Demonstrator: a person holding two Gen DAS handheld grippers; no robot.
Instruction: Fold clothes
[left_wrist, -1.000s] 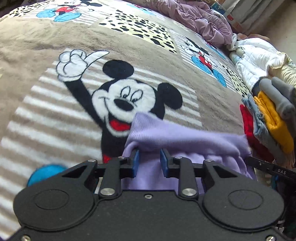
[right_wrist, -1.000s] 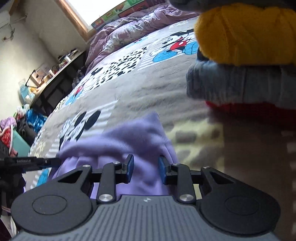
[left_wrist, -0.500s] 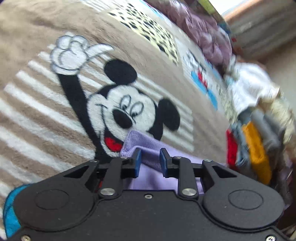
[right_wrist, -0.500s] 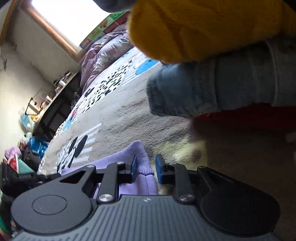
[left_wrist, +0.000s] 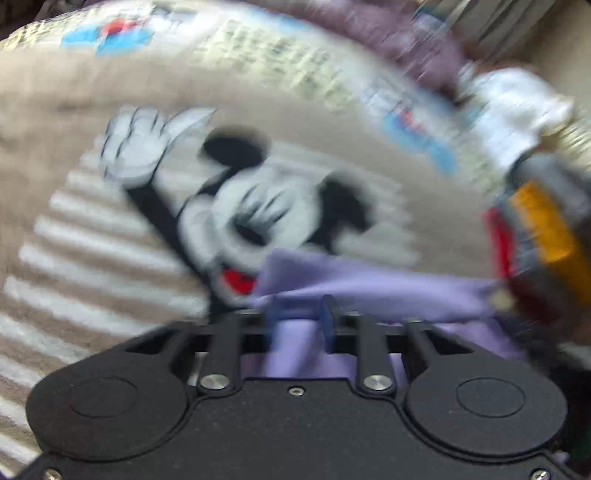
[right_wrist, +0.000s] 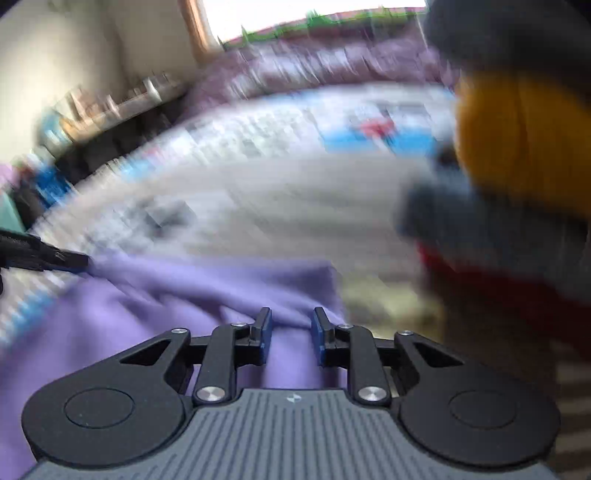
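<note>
A lilac garment (left_wrist: 388, 288) lies on the cartoon-mouse blanket (left_wrist: 92, 229), both views blurred by motion. My left gripper (left_wrist: 300, 314) has its jaws closing, with a bunched fold of the lilac cloth pinched between the blue pads. In the right wrist view the same garment (right_wrist: 184, 295) spreads under my right gripper (right_wrist: 291, 328), whose jaws are also closing on a ridge of it. The cloth runs taut as a band between the two grippers. The left gripper's tip (right_wrist: 55, 254) shows at the left edge of the right wrist view.
A stack of folded clothes (left_wrist: 546, 229), grey, yellow, blue and red, stands close to the right (right_wrist: 517, 147). A white jacket (left_wrist: 517, 103) and a purple duvet (left_wrist: 406, 33) lie at the far end of the bed. A cluttered desk (right_wrist: 110, 107) stands by the wall.
The left jaws have narrowed onto the lilac cloth. The garment's edge is now drawn out between the grippers. The right view has rolled back away from the folded stack.
</note>
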